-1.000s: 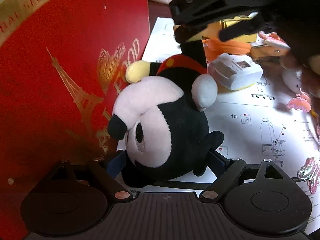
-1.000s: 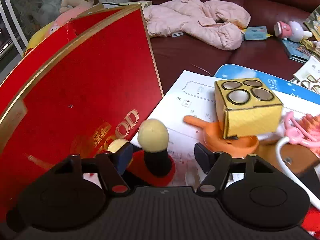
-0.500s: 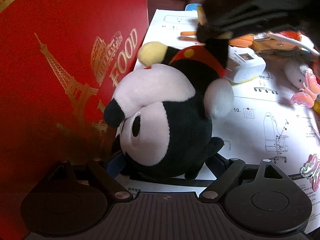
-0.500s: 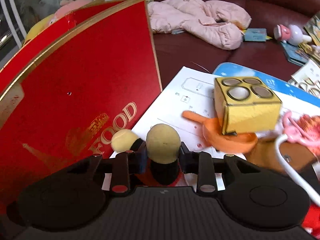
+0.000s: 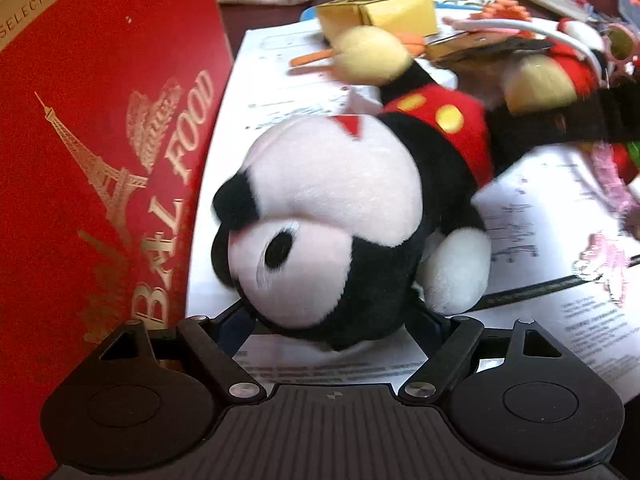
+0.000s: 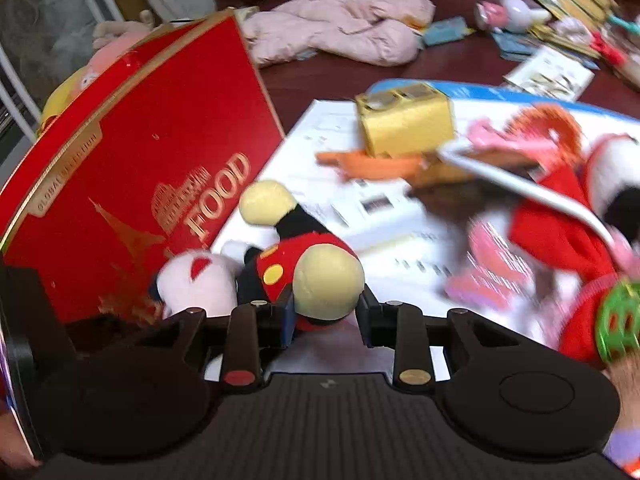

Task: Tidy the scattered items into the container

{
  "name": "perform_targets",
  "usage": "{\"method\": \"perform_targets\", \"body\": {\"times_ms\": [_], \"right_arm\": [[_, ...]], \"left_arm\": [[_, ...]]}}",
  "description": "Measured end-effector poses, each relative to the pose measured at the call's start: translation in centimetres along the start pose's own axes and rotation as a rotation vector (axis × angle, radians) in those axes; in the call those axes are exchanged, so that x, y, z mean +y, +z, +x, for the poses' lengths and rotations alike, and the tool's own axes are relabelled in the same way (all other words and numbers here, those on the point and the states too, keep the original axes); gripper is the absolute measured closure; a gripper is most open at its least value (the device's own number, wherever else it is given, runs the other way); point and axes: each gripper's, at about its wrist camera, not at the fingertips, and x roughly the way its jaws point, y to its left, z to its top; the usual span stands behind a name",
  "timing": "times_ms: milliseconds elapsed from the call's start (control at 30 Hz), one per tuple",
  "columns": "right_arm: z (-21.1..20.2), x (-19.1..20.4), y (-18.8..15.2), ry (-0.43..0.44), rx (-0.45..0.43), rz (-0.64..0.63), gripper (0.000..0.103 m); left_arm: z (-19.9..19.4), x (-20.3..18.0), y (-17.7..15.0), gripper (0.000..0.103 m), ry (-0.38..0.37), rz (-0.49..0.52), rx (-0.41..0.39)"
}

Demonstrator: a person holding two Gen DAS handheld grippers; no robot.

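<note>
A Mickey Mouse plush [image 5: 344,216] lies head toward the left wrist camera, on a white instruction sheet [image 5: 532,216] beside the red "FOOD" box [image 5: 100,152]. My left gripper [image 5: 334,320] is shut on the plush's head, its blue pads pressed into the black fur. My right gripper [image 6: 326,312] is shut on one yellow foot [image 6: 328,282] of the same plush [image 6: 288,260]; the red box [image 6: 140,184] stands to its left. The plush hangs between both grippers.
A yellow cardboard block [image 6: 406,124], an orange spoon-like toy [image 6: 372,160], a red plush [image 6: 560,216], pink hair clips [image 6: 492,276] and a white cable [image 6: 520,184] lie to the right. A pink jacket [image 6: 336,28] lies on the dark sofa behind.
My right gripper closed on the plush's yellow foot and pulled it up and to the right. The plush stretched out between both grippers. The left gripper kept its hold on the head.
</note>
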Motion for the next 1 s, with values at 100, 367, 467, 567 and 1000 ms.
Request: {"method": "perform_targets", "body": {"times_ms": [100, 367, 467, 567, 1000], "right_arm": [[0.1, -1.5, -1.5, -0.018, 0.037, 0.060, 0.069], [0.3, -2.7, -3.8, -0.025, 0.067, 0.089, 0.069], [0.2, -2.8, -4.1, -0.011, 0.085, 0.098, 0.069], [-0.8, -2.9, -4.3, -0.014, 0.084, 0.077, 0.067], [-4.1, -2.2, 1.2, -0.067, -0.111, 0.026, 0.067]], "left_arm": [[-1.3, 0.1, -0.1, 0.015, -0.056, -0.015, -0.032], [-4.6, 1.6, 0.3, 0.014, -0.111, -0.083, -0.096], [-4.1, 0.9, 1.1, 0.013, -0.060, -0.070, -0.105], [-3.2, 0.1, 1.1, 0.015, 0.001, -0.026, -0.106], [-0.8, 0.8, 0.5, 0.019, -0.024, 0.000, -0.043]]}}
